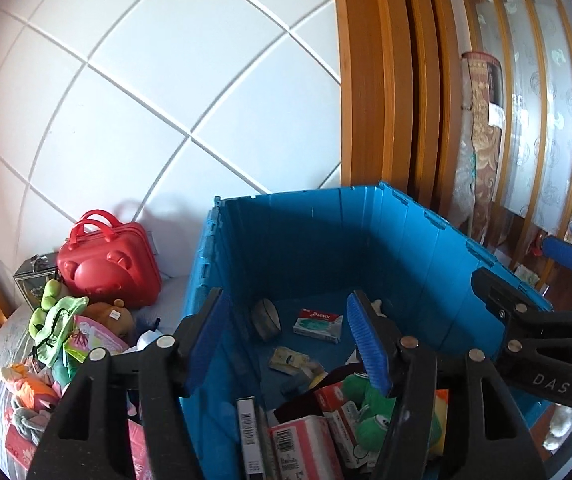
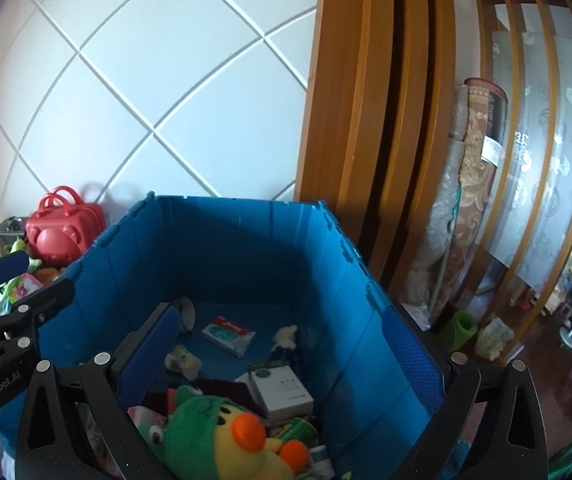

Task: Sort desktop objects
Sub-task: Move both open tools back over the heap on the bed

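A blue plastic crate stands open in front of me. On its floor lie a small green-and-white packet, a white box, pink barcoded boxes and a green-and-yellow plush toy. My left gripper is open at the crate's left wall with nothing between its blue pads. It also shows at the left edge of the right wrist view. My right gripper is open wide above the plush toy and grips nothing.
A red bear-faced case stands left of the crate, by the white tiled wall. In front of it lies a heap of soft toys. A wooden door frame, a rolled carpet and a green roll are to the right.
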Demonstrator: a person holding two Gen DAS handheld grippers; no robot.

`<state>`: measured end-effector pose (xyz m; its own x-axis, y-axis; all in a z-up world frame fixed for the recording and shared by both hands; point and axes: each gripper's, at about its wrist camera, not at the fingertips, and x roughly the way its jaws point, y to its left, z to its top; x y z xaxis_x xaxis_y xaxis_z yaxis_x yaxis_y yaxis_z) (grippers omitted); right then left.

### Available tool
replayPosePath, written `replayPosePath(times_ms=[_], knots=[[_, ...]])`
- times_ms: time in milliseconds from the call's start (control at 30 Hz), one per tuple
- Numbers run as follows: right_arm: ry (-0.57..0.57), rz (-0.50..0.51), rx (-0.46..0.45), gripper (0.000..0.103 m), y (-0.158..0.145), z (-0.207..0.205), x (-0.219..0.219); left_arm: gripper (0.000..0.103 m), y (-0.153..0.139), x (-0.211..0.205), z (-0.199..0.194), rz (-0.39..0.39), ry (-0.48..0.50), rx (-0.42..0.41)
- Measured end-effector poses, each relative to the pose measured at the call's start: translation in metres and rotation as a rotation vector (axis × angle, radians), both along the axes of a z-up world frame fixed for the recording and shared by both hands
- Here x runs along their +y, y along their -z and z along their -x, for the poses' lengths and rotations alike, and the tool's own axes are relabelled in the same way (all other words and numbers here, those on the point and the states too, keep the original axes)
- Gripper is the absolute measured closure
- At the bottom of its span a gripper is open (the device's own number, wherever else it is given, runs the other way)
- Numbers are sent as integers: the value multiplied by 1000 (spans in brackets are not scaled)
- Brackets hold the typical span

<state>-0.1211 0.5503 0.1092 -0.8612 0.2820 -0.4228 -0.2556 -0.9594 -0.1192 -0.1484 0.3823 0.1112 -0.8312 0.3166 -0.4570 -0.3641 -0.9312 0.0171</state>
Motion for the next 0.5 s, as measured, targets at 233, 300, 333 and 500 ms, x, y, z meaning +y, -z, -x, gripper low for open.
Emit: replayPosePath(times_ms=[233,300,333,500], knots=[[-10,-16,50,0,-1,-13,-33,42,0,-40,-6,-41,-41,14],[-24,-18,51,0,0,-13,-44,42,0,-51,-8,-51,-53,21],[-31,-18,51,0,1,-13,-49,42,0,-55,-9,-55,-57,24],[-75,-19,59,0,5,-14,-75,42,0,-83,-15,-85,-74,54]])
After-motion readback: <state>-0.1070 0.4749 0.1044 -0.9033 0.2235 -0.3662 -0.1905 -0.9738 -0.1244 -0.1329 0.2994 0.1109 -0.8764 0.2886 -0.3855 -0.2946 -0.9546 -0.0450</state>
